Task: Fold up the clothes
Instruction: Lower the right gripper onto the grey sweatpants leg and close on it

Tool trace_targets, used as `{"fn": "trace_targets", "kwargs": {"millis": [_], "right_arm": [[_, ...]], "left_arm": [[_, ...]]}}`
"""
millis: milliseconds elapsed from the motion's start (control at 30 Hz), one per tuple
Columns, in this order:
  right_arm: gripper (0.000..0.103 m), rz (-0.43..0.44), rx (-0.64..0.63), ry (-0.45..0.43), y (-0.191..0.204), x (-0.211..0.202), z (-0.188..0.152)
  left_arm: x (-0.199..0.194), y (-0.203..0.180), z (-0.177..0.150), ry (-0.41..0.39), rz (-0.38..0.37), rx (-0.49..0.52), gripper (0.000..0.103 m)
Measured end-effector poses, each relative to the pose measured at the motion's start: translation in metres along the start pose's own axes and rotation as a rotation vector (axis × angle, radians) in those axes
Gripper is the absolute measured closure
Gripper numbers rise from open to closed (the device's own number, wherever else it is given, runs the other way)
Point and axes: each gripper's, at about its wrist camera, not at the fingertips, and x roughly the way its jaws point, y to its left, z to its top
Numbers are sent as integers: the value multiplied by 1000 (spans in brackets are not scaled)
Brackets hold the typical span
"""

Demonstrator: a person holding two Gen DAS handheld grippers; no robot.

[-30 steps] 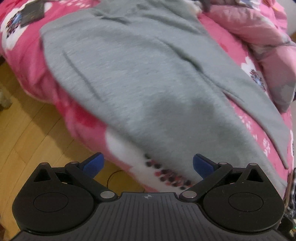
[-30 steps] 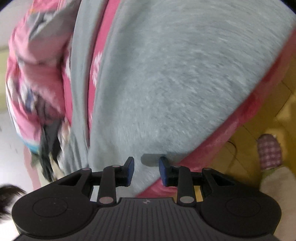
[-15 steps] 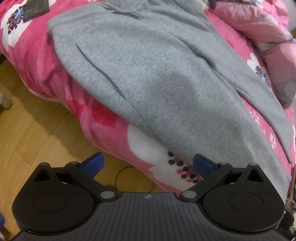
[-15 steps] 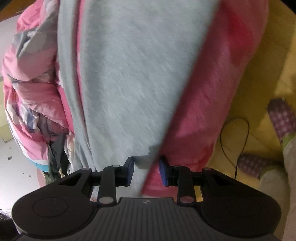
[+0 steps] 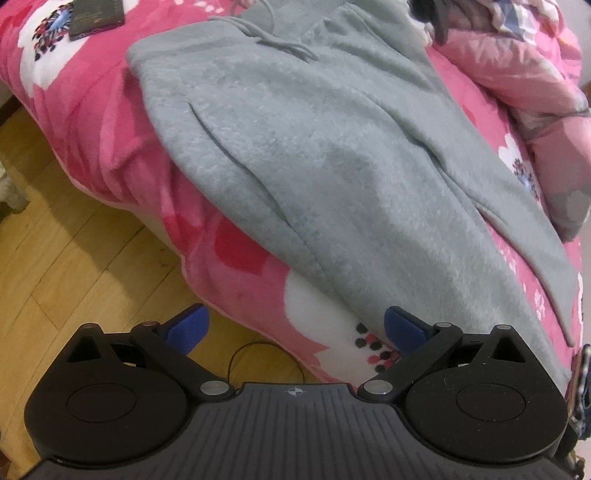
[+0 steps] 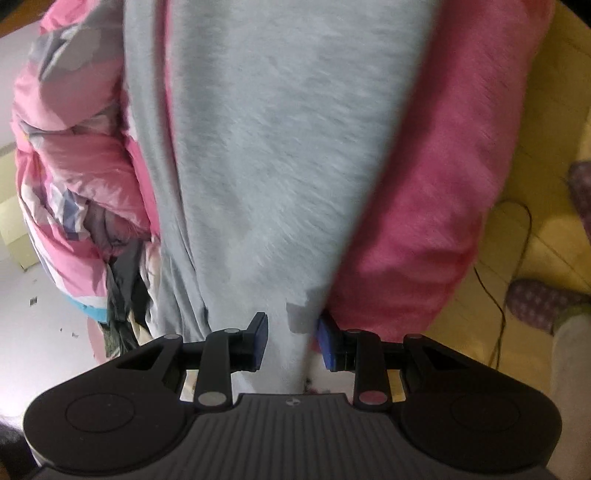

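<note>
Grey sweatpants (image 5: 314, 147) lie spread on a pink flowered blanket (image 5: 92, 110), waistband and drawstring (image 5: 280, 40) at the far end. My left gripper (image 5: 295, 325) hangs open and wide over the bed's near edge, nothing between its blue pads. In the right wrist view a long stretch of the same grey pants (image 6: 277, 147) runs away from me. Its near end is bunched between the blue pads of my right gripper (image 6: 291, 339), which is shut on it at a narrow width. The pink blanket (image 6: 424, 184) drops off to the right.
A crumpled pink quilt (image 5: 517, 66) is heaped at the bed's far right, also the quilt (image 6: 74, 166) on the left. A dark flat booklet (image 5: 96, 16) lies at top left. Wooden floor (image 5: 74, 258) with a thin cable (image 5: 266, 354) lies below; a person's slippered foot (image 6: 535, 302) stands near.
The left gripper has drawn back from the bed, so more floor and the waistband show. The right gripper has moved and rolled with the cloth end still in it; the slippers came into view.
</note>
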Motion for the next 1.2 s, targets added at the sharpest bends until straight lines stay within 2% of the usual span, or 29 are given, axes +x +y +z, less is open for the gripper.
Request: {"fn": "trace_targets", "kwargs": {"millis": [67,167,267,333,467,667,767,833,1033,1100,1200], "right_arm": [[71,-8,8,0,2,5,-1],[74,-33,-28,47,11,13,-7],[76,-21,-54,30,22,11,-7],[76,-10,-58,25,28,9,-5],[76,-16,-99,32,43,12,-6],[76,-40,-127,39,48,11,-4],[76,-50,-139,40,48,9,-4],[76,-53,-142,37,47,8,-4],[76,-55,-138,24,46,9,-6],[76,-57,-133,18,44,9,-6],[76,-62,-128,-4,42,6,-5]], "left_arm": [[-2,3,2,-11,3,-6,3],[-4,9,7,-38,4,-28,5],[-5,15,17,-80,25,-49,11],[-4,23,26,-95,16,-87,21],[1,38,41,-118,-10,-153,25],[19,56,61,-122,-18,-173,31],[24,64,68,-110,-34,-190,32],[21,66,70,-106,-67,-210,39],[3,56,78,-163,-149,-196,37],[10,56,80,-144,-129,-186,37],[21,56,82,-109,-60,-182,48]]}}
